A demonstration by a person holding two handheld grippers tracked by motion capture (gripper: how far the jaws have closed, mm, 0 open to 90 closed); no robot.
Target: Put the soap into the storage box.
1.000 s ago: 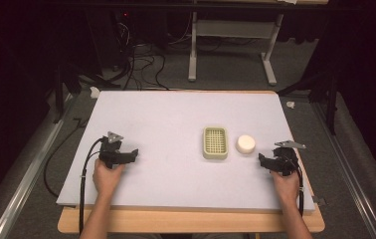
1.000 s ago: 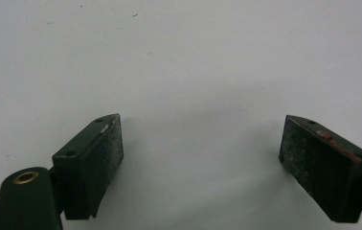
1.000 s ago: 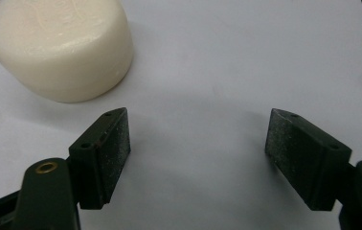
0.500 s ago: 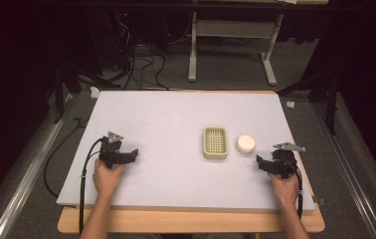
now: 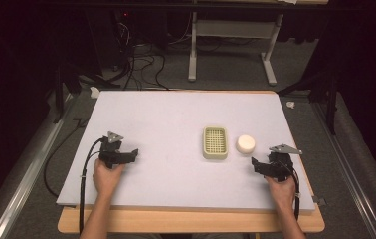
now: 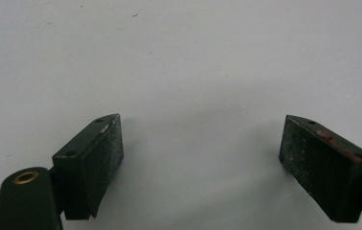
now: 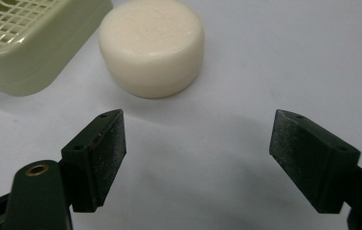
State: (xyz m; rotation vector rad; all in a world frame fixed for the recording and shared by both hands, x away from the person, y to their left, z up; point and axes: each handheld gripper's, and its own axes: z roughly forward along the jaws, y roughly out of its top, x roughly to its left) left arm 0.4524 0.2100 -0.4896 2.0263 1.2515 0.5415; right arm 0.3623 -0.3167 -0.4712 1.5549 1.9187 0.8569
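A round white soap bar lies on the pale table, just right of a pale green soap dish with a grid insert. My right gripper sits near the table's right edge, below and right of the soap, jaws wide apart and empty. In the right gripper view the soap bar lies just beyond the fingertips, left of centre, with the dish at the upper left. My left gripper rests open at the left side, over the bare table.
The table's wooden front edge runs along the bottom. Beyond the far edge are cables and a white stand's legs on the floor. Metal rails flank the table.
My right gripper has crept slightly left, toward the soap. The left gripper and the objects have stayed put.
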